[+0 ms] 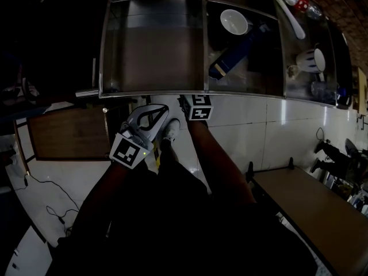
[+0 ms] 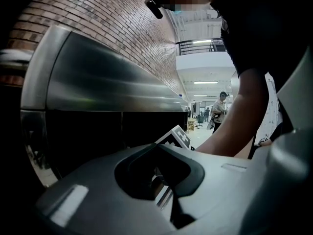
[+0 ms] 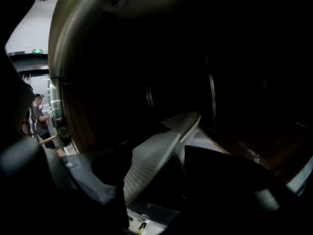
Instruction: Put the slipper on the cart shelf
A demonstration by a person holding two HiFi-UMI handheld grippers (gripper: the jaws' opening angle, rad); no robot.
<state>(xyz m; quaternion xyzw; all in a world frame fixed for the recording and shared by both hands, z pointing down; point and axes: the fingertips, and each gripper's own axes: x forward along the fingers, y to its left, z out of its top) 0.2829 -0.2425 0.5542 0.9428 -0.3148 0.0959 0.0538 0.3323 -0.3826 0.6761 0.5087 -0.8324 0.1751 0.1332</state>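
Slipper: a grey ribbed-sole slipper (image 3: pixel 146 166) is clamped by the right gripper (image 3: pixel 157 154), inside the steel cart (image 1: pixel 152 95).
Left gripper (image 2: pixel 159 149): closed, nothing held.
Top tray: white bowl (image 1: pixel 234 22), blue bottle (image 1: pixel 236 53).

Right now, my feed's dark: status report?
Right gripper shut on slipper, under cart top. Left gripper shut, empty. No obstruction visible.

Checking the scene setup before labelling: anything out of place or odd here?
The blue bottle lies on its side, slanted across the right compartment of the cart top, beside the white bowl; no spill shows. The right hand-held gripper grips the slipper, tilted, ribbed sole showing.
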